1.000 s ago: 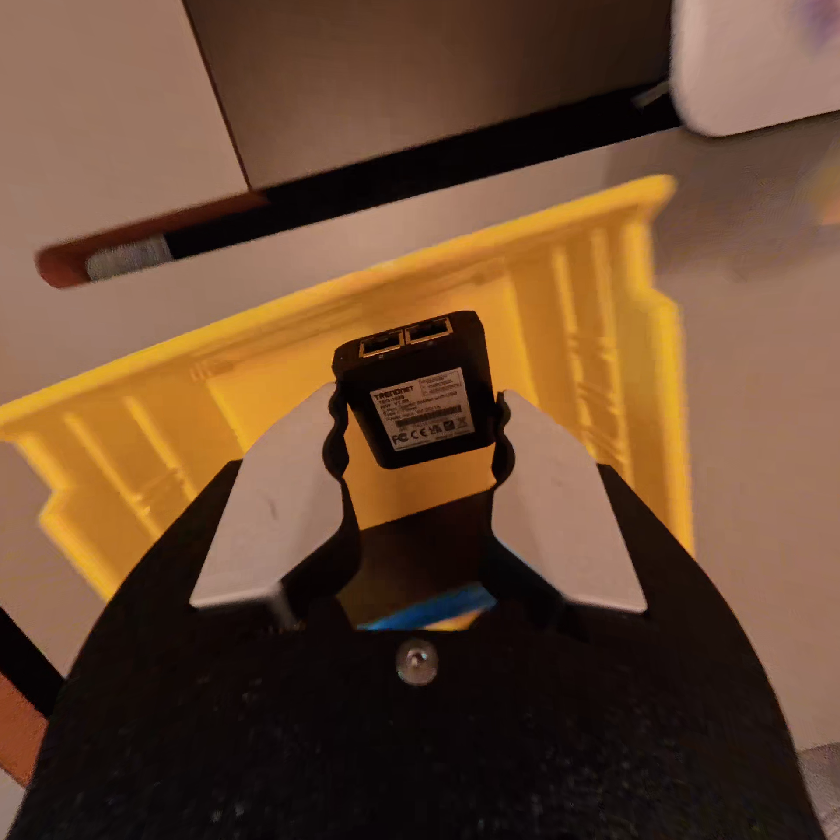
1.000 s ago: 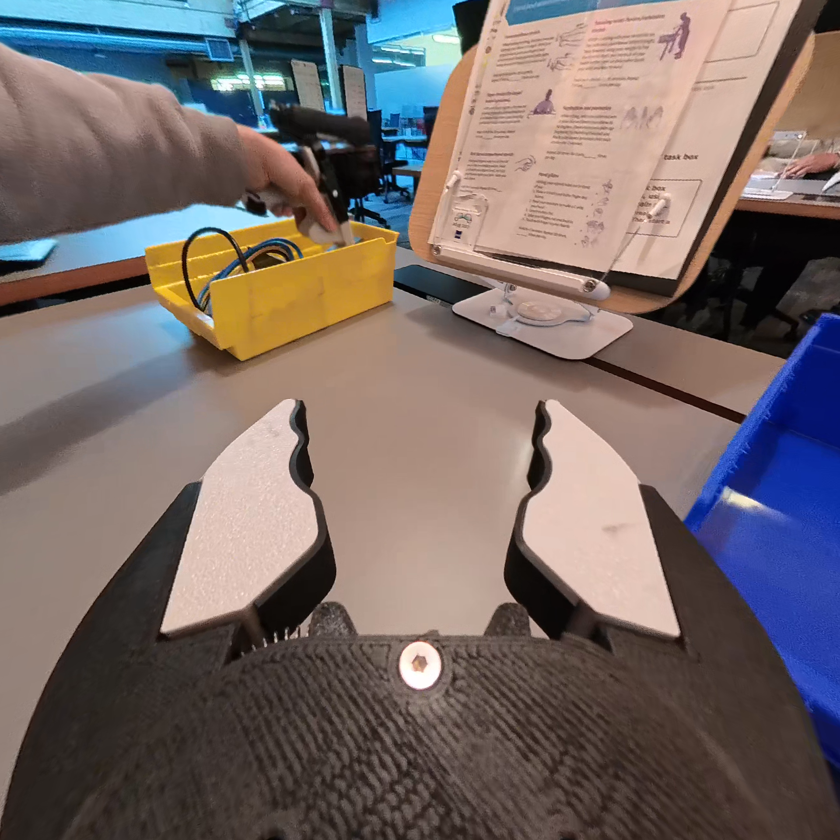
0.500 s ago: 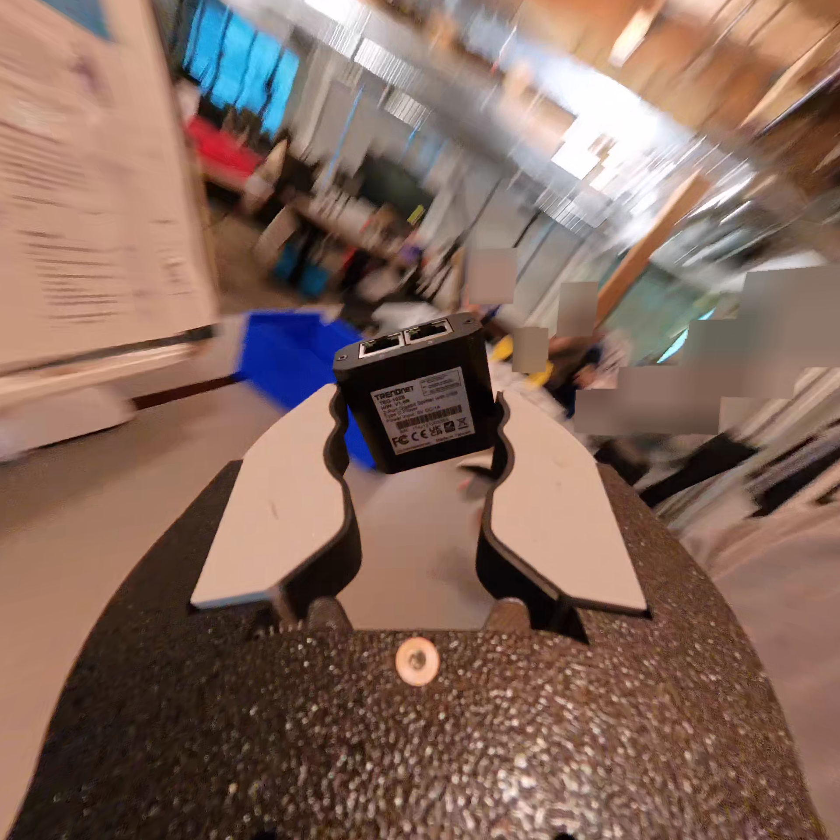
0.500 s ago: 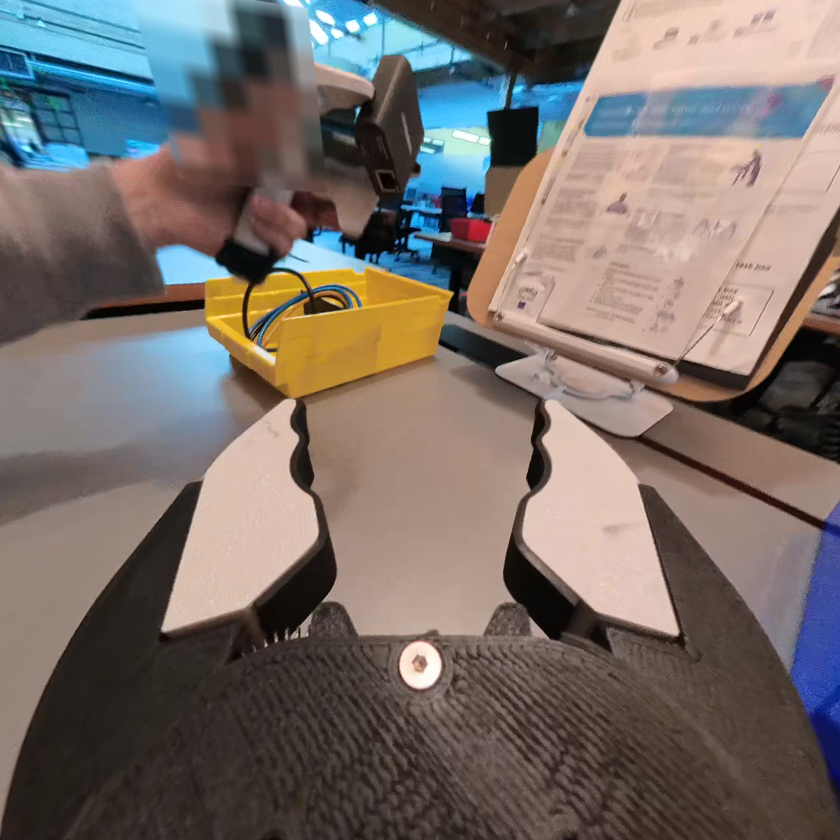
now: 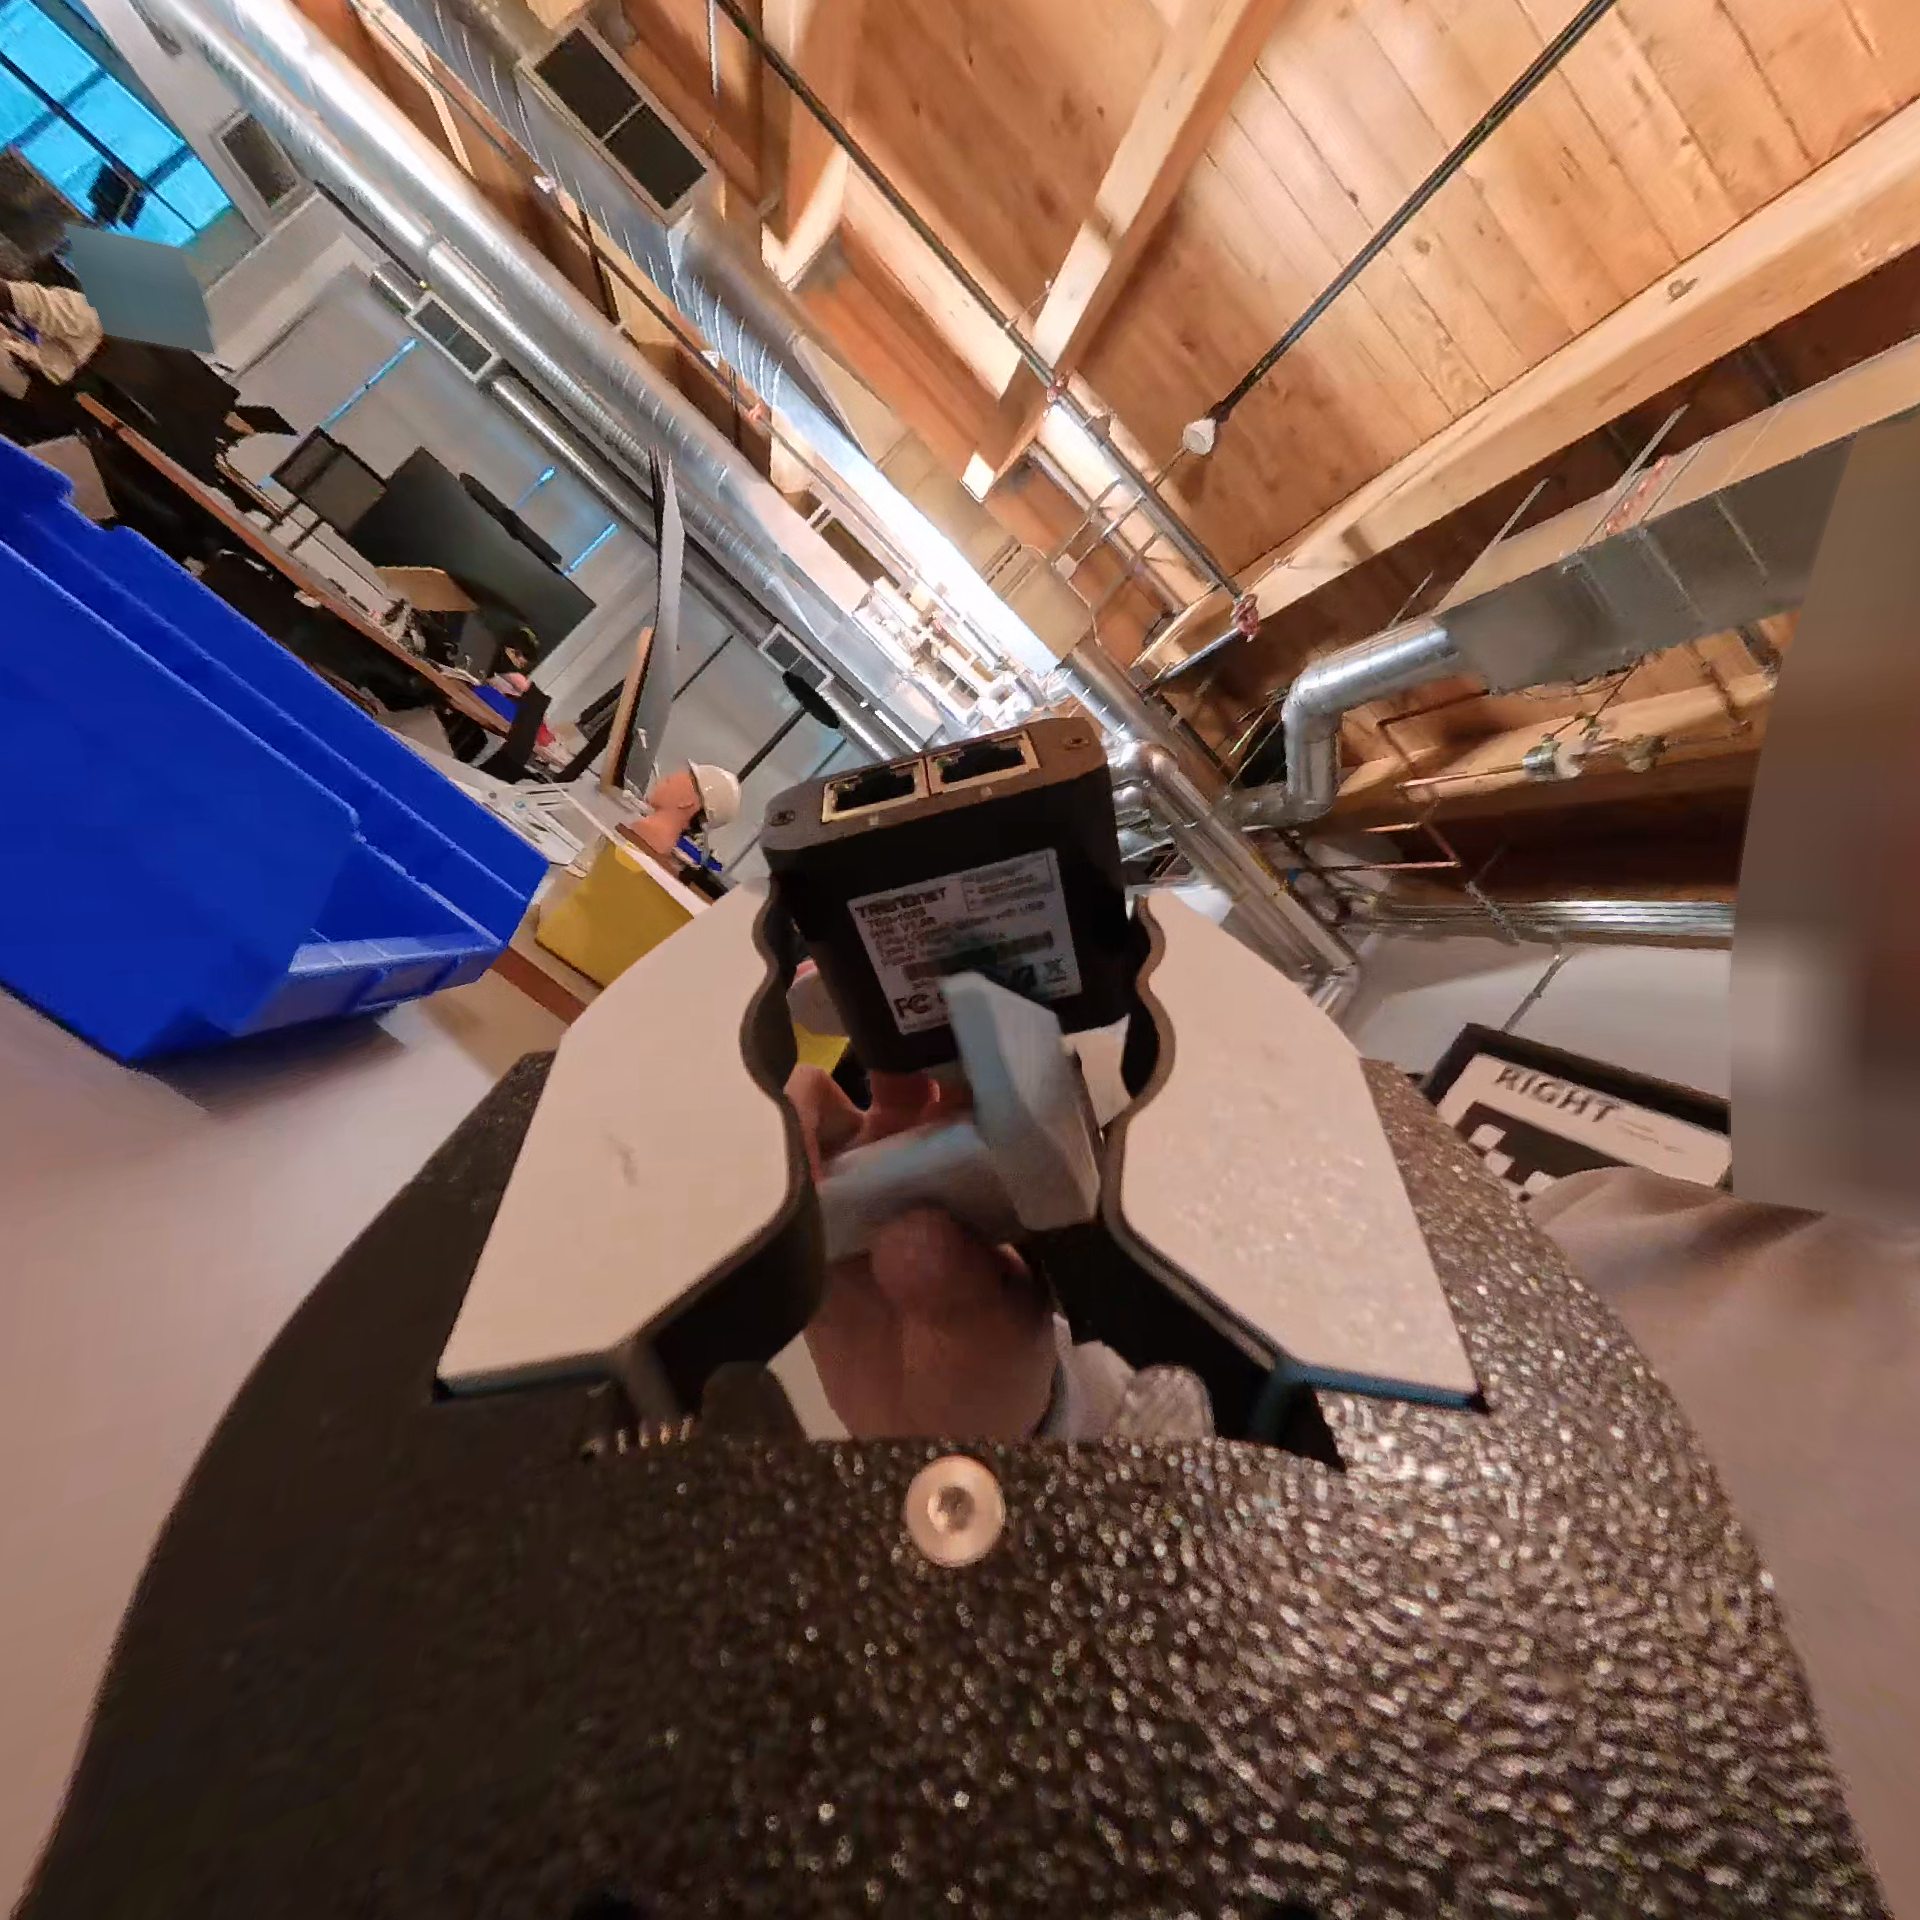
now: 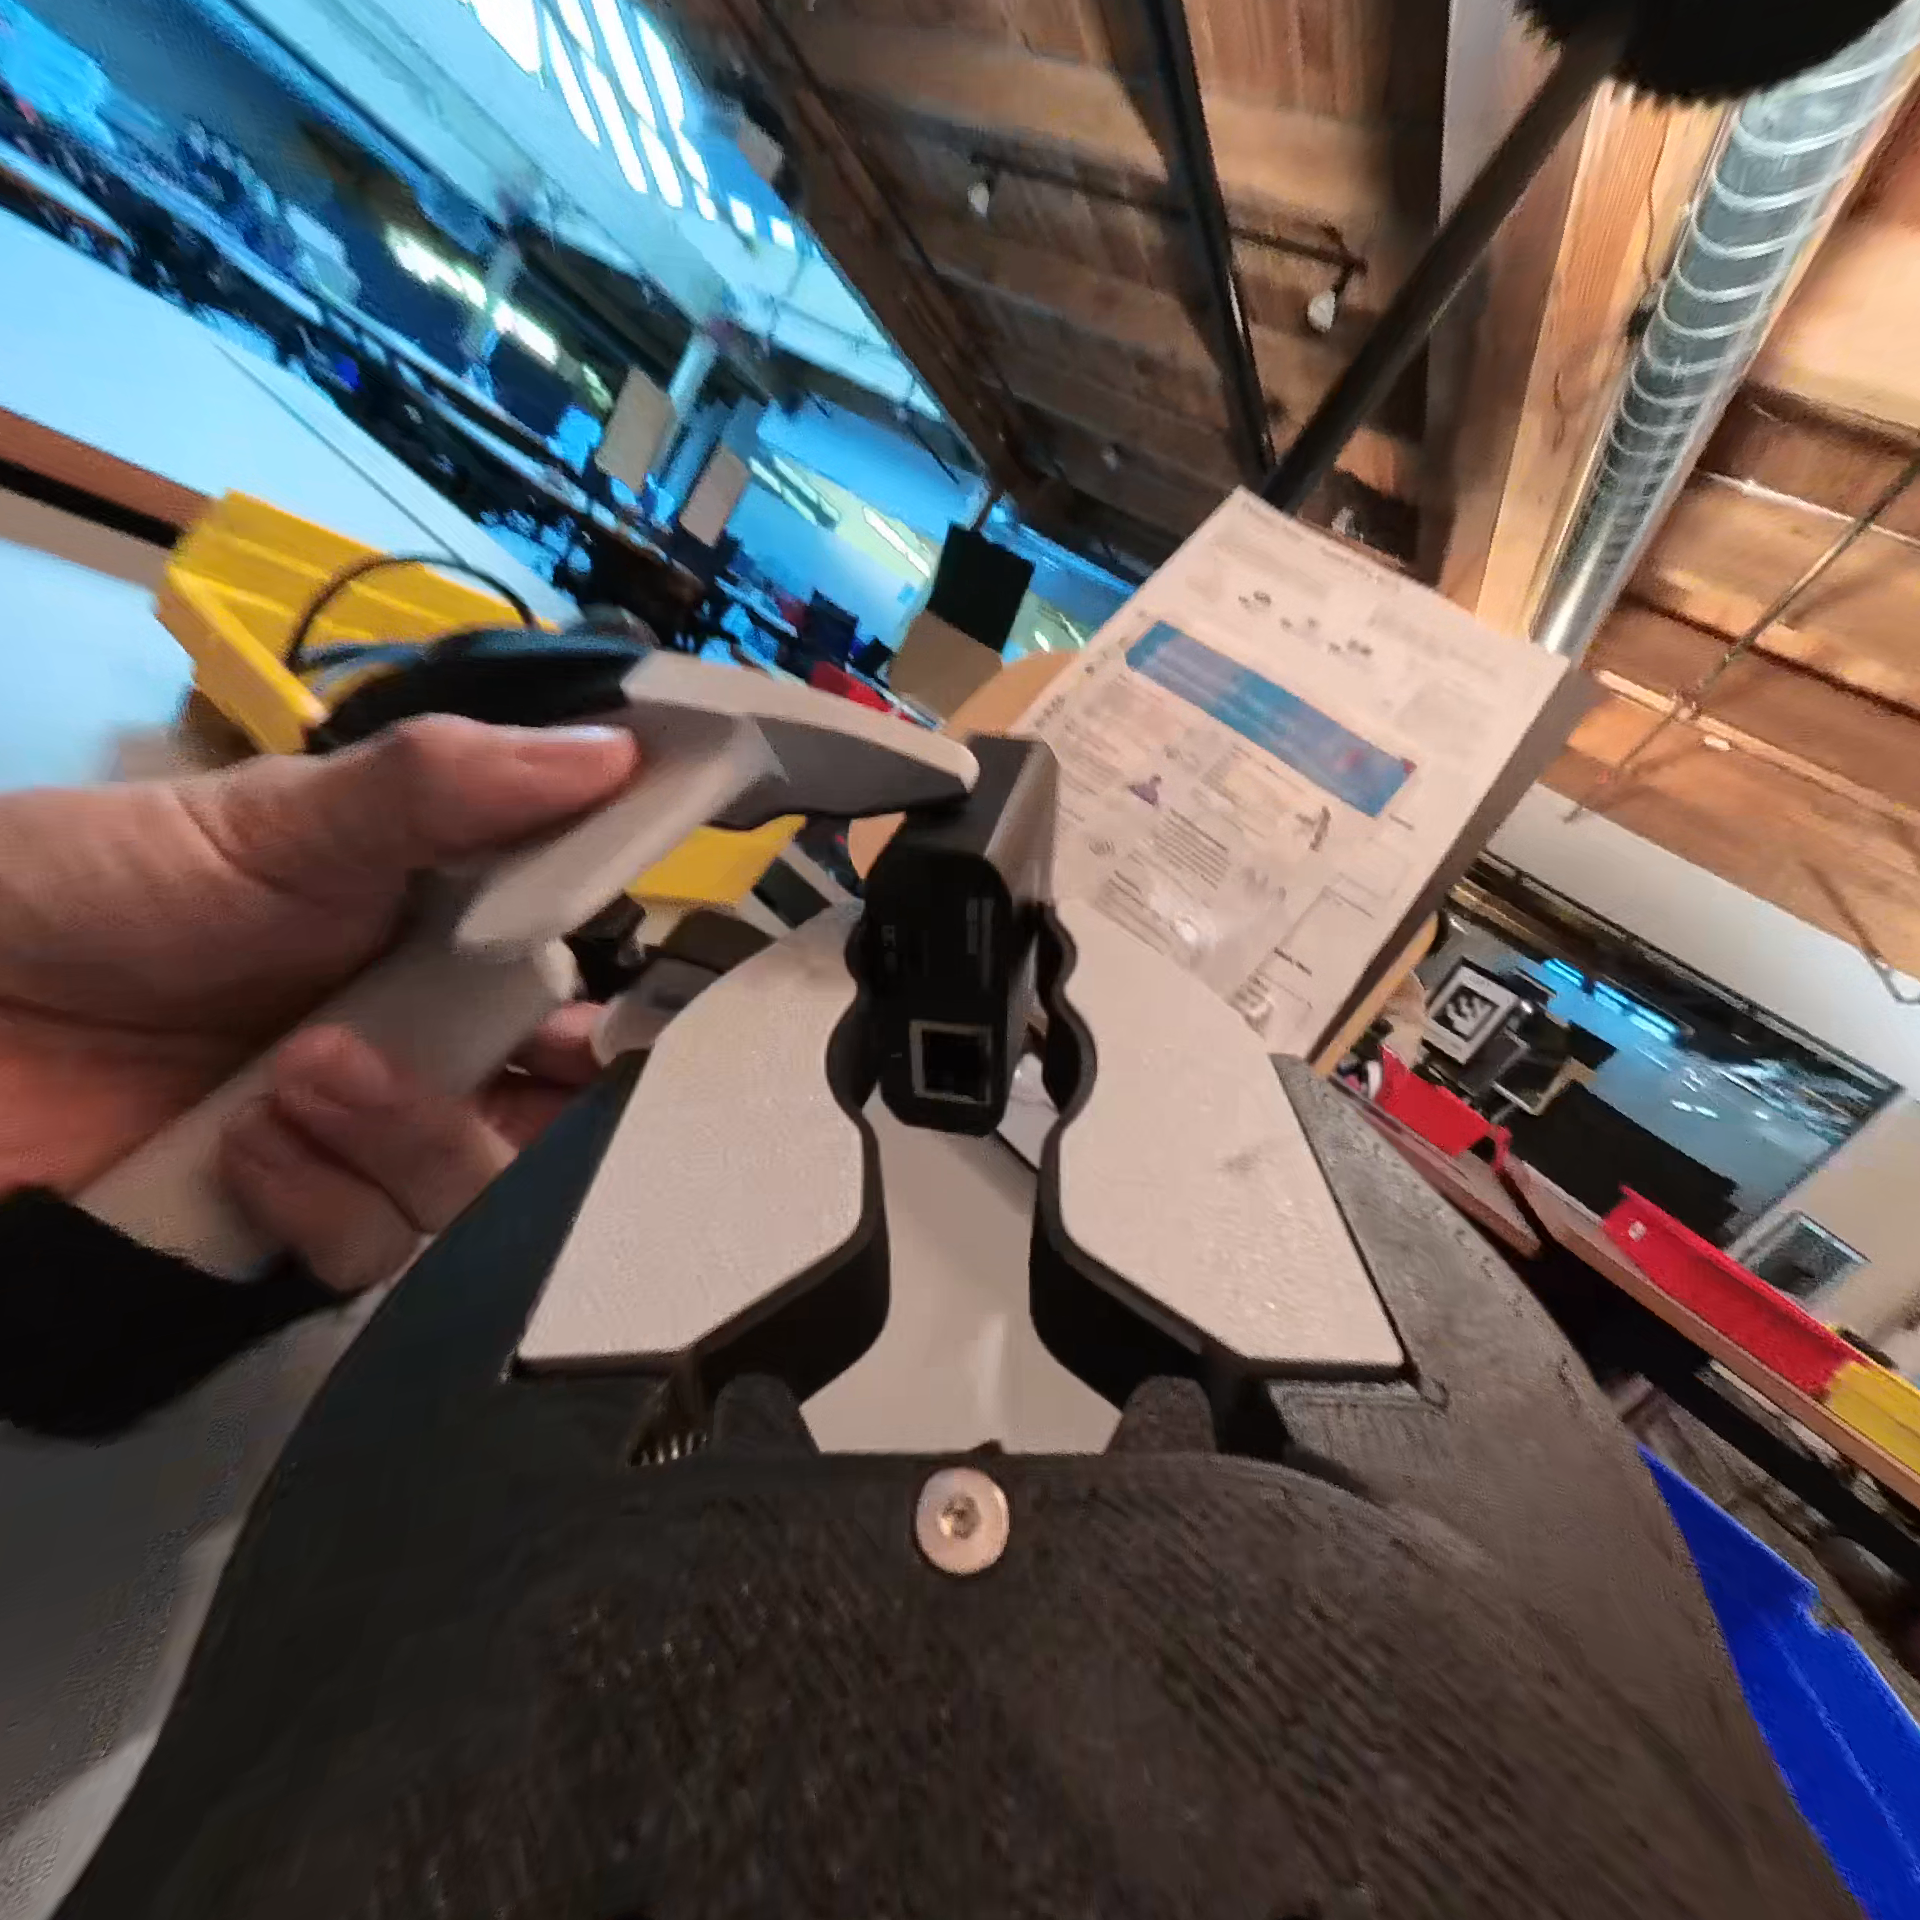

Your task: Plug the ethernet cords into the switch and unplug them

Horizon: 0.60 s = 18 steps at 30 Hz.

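The black switch (image 5: 956,831) is held in the air between both grippers. My left gripper (image 5: 956,914) is shut on its sides, with two empty ports facing up and away. My right gripper (image 6: 951,956) is closed around the other end of the switch (image 6: 940,987), where one empty port faces the camera. A finger of the right gripper (image 5: 1013,1060) crosses the switch's label. A finger of the left gripper (image 6: 810,748) rests on top of the switch. The ethernet cords (image 6: 416,592), black and blue, lie in a yellow bin (image 6: 239,623) on the table, blurred.
A blue bin (image 5: 208,779) stands on the grey table (image 5: 156,1195); it also shows at the lower right of the right wrist view (image 6: 1818,1714). A paper sheet on a wooden stand (image 6: 1278,790) rises behind the switch. A person's hand (image 6: 260,935) holds the left gripper. The grippers are tip to tip, or close to it.
My left gripper lifted the switch out of the yellow bin and swung it over to the right gripper. My right gripper, open before, tilted up and closed on the switch.
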Available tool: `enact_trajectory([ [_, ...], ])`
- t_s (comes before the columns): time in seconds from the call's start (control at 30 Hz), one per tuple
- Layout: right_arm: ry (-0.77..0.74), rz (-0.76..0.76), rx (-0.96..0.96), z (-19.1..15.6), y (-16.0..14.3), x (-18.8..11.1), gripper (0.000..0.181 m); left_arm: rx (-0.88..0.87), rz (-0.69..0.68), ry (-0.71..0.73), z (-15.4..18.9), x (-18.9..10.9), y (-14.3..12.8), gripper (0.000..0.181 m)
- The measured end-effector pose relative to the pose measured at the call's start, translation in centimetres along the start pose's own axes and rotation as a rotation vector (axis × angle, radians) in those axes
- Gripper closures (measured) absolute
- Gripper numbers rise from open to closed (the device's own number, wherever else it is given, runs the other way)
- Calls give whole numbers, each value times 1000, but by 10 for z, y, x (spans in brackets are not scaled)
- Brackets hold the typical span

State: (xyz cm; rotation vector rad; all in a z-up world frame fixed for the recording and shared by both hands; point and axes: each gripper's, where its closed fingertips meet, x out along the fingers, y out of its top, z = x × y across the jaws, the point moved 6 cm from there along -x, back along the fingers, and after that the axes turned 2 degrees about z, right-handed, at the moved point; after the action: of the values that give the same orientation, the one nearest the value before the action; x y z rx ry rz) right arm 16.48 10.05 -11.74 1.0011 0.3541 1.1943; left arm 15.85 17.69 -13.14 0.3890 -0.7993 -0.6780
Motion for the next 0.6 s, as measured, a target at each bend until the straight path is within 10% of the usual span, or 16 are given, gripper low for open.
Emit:
enact_trajectory([
  [0.03, 5, -12, -2, 1, -5, 0, 155, 25, -13, 17, -1, 0, -1, 121],
  [0.27, 205, 34, 258, -6, -26, 4, 130, 450, -121, 173, -4, -11, 17, 122],
  [0.47, 608, 41, 1558, -3, -47, 13, 93, 788, -273, 68, 12, -35, 37, 122],
  [0.6, 783, 138, 2075, -17, -45, 15, 102, 845, -303, -24, 20, -40, 38, 122],
])
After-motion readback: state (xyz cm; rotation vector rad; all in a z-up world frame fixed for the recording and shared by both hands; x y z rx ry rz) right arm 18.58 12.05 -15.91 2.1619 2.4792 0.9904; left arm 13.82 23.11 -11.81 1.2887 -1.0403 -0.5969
